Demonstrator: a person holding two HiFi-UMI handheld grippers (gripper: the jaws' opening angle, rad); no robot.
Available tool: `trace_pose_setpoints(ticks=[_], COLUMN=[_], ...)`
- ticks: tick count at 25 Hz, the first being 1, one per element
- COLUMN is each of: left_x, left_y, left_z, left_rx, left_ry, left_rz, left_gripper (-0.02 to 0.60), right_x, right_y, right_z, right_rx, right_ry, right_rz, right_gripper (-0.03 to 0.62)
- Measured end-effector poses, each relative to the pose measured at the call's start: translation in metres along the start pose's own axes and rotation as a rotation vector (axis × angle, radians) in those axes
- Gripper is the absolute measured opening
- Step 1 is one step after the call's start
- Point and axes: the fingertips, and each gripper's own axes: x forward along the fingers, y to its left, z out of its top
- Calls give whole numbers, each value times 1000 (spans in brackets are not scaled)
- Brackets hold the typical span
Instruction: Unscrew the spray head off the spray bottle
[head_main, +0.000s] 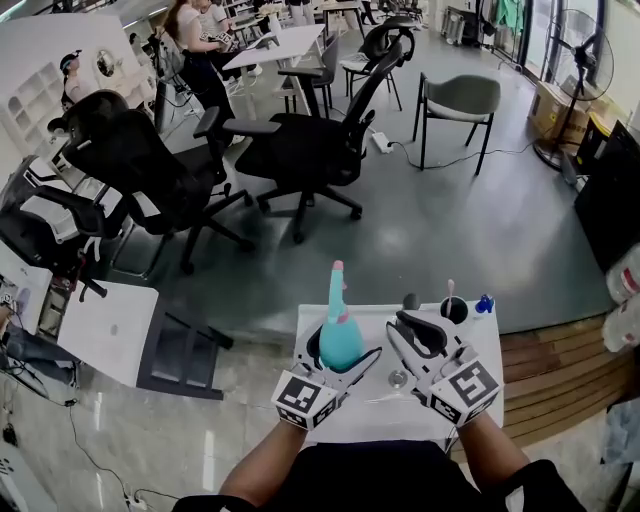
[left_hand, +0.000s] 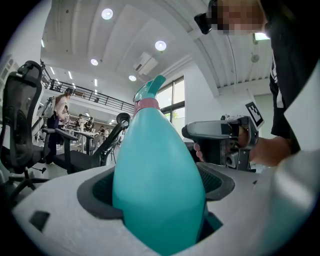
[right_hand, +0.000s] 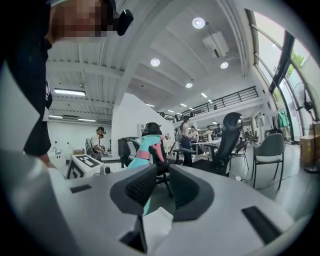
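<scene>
At the left of the white table (head_main: 482, 338) we hold the left gripper (head_main: 345, 352) level, its jaws pinched on the wide teal body of the bottle (left_hand: 157, 185). The bottle stands upright over the table; we cannot tell whether its base rests on the top. The spray head (left_hand: 150, 90) sits on the neck above a pink collar (left_hand: 146, 104). Just right of the bottle, and apart from it, we hold the right gripper (right_hand: 162, 182) level too. Its jaws stand a narrow gap apart with nothing between them, and in its own view the bottle shows beyond the left jaw. Farther right, near the table's far edge, stand a dark cup (head_main: 453, 309) and a small blue thing (head_main: 485, 303).
</scene>
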Motion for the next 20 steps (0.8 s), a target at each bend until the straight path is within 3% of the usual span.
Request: trace_pose_setpoints(ticks=[11,20], left_x=[2,6], left_y=[-20,-38], left_z=[-2,-2], left_rx=[105,160], left_ry=[14,24], left_rz=[-26,-44], left_gripper=[456,456], right_x=[15,20], right_y=[40,44], right_z=[19,18], right_rx=[32,89], right_ry=[-20,-3], right_rz=[144,119], right_gripper=[138,176])
